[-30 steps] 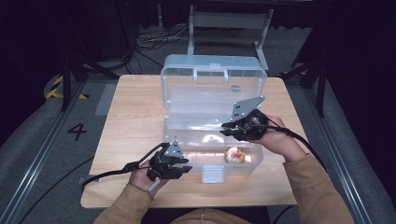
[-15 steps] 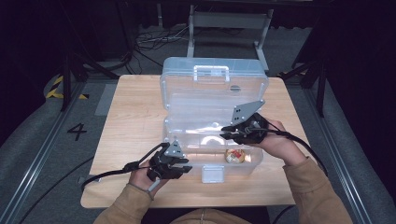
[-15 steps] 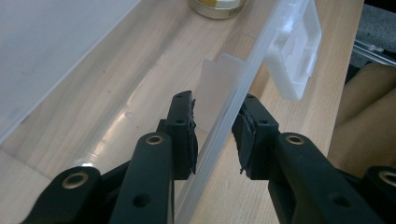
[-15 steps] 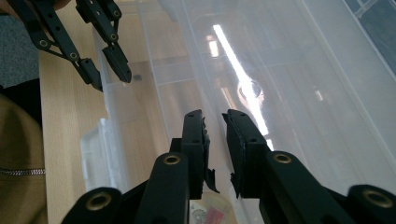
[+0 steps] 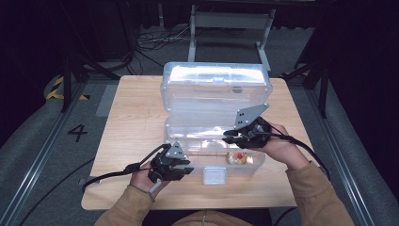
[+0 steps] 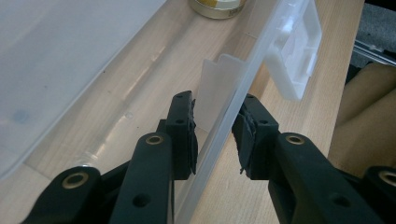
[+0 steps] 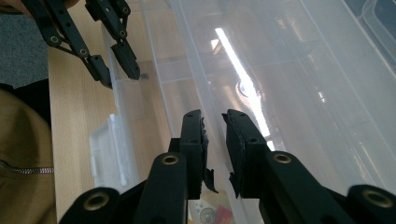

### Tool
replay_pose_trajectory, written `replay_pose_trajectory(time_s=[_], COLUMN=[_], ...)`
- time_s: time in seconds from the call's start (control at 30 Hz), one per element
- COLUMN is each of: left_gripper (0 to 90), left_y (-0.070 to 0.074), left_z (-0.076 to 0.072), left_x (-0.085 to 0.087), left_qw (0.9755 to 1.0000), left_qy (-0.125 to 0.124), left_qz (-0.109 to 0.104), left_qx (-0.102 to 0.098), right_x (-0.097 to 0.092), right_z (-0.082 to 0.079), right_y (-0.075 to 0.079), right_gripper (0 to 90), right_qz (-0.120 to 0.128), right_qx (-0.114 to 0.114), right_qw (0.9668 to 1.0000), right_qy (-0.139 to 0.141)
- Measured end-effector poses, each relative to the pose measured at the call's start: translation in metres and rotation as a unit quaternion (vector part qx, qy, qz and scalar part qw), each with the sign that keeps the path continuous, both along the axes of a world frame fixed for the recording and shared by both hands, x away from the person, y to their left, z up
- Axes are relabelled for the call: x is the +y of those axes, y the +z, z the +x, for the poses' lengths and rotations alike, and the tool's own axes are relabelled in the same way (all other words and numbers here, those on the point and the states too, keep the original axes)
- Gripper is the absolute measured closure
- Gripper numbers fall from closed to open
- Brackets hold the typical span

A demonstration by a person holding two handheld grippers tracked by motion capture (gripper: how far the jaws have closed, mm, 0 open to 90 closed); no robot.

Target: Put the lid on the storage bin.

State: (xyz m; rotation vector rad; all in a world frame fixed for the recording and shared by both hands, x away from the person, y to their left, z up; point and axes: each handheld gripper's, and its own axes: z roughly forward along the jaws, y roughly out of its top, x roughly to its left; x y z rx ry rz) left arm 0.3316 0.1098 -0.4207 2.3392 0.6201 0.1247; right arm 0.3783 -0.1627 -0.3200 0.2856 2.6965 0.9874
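Your right gripper [image 5: 230, 136] lifts clear of tin [image 5: 236, 158], jaws narrow, empty; left gripper [image 5: 188, 170] half-open straddling box wall [image 6: 233, 116]. Next: shut lid [image 5: 214, 89].

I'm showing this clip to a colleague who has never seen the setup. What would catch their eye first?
The big clear plastic box standing open in the middle of the wooden table, lid tipped back. Next, the left gripper straddling the box's near wall beside the white latch, and the right gripper reaching over the box's inside. A small colourful round tin lies in the near right corner.
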Motion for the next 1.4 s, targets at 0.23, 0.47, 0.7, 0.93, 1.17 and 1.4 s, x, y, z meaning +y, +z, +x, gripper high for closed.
replay_pose_trajectory(time_s=[0.23, 0.47, 0.7, 0.93, 1.17, 1.4], left_gripper=[69.1, 67.9, 66.0, 67.8, 74.1, 75.1], left_y=[0.0, 0.003, 0.021, 0.043, 0.062, 0.075], left_z=[0.0, 0.001, -0.01, -0.014, -0.01, -0.008], left_x=[0.0, 0.001, 0.018, 0.036, 0.052, 0.054], left_qw=[1.0, 0.9999, 0.9997, 0.9986, 0.9939, 0.9906], left_qy=[0.0, 0.006, 0.015, 0.004, 0.026, 0.048], left_qz=[0.001, 0.0, -0.004, -0.051, -0.106, -0.122], left_qx=[-0.002, 0.013, -0.017, -0.015, -0.017, -0.041], right_x=[0.0, -0.001, -0.002, -0.002, -0.003, -0.005], right_z=[-0.004, -0.004, -0.005, -0.006, -0.006, -0.007], right_y=[-0.003, -0.003, -0.001, -0.001, -0.002, -0.003], right_gripper=[80.3, 82.3, 83.0, 83.0, 82.9, 82.8], right_qz=[-0.003, 0.003, 0.004, 0.007, 0.012, 0.019], right_qx=[-0.005, -0.003, -0.006, -0.008, -0.006, -0.004], right_qw=[1.0, 1.0, 1.0, 0.9999, 0.9999, 0.9998], right_qy=[-0.004, -0.006, -0.006, -0.009, -0.01, -0.012])
